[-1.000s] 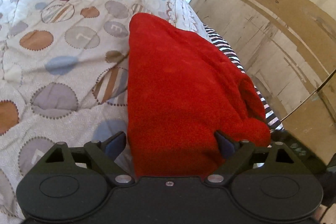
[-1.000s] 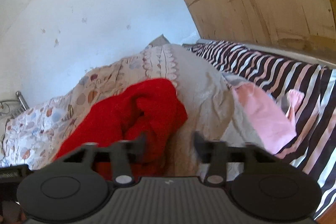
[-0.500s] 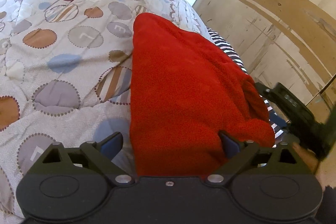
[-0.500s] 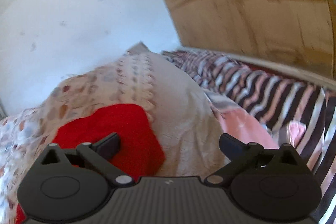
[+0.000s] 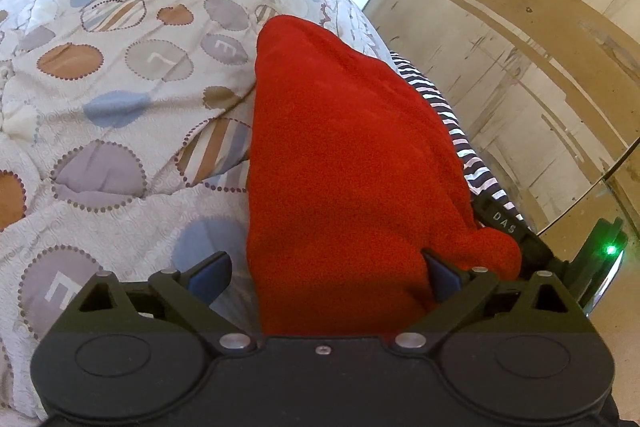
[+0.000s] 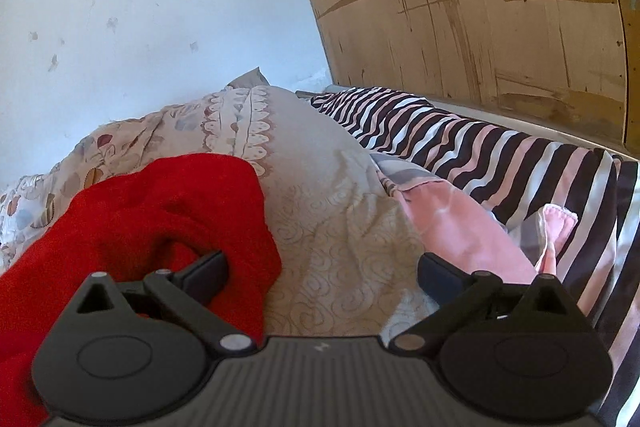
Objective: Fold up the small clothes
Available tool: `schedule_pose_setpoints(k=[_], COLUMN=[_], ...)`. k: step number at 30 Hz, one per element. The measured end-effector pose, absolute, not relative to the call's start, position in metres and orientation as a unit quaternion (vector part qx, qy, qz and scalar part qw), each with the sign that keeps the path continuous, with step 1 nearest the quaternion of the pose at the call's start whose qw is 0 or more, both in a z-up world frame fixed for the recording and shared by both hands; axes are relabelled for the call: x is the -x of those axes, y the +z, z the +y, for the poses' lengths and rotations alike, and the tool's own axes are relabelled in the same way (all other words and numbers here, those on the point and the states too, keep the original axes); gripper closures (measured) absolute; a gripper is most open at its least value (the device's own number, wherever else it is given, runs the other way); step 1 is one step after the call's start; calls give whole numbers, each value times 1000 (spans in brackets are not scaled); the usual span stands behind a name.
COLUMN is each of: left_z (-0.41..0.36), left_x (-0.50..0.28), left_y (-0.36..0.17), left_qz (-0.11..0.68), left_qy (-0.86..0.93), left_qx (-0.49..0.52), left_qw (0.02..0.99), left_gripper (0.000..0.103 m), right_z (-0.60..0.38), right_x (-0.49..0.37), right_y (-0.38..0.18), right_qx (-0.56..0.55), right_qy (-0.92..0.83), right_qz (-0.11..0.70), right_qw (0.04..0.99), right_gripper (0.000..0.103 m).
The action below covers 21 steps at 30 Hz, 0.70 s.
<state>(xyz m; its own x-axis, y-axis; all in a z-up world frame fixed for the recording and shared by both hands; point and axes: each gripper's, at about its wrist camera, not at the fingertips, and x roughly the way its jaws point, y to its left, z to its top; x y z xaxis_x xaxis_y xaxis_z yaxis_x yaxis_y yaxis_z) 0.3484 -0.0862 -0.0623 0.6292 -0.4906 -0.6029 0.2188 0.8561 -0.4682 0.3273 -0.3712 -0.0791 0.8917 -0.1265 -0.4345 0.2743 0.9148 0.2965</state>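
A red fleece garment lies folded on the patterned quilt. My left gripper is open, its jaws spread wide over the garment's near end without pinching it. In the right wrist view the red garment lies bunched at the left. My right gripper is open and empty, its left finger against the red cloth and its right finger over the quilt. The right gripper's body shows at the left wrist view's right edge.
A pink garment lies on the striped black, white and pink sheet to the right. A wooden panel wall stands behind the bed and a white wall to the left.
My right gripper has opened and let go of the red garment, then swung back toward it. The left gripper stays open over the garment and has barely moved.
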Motion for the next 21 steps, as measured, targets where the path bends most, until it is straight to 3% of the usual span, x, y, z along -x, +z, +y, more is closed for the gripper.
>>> schedule_pose_setpoints(k=[8, 21], left_z=[-80, -94], left_x=[-353, -333], left_y=[-58, -27], left_qz=[392, 387], left_qy=[-196, -140], left_qx=[193, 122], left_qw=[878, 903], left_gripper=[1, 1], right_z=[-376, -372], right_x=[-319, -268], right_y=[-79, -43], right_qx=[-180, -162], right_qy=[-97, -103], right_qz=[201, 203], right_qw=[958, 960], right_gripper=[0, 0])
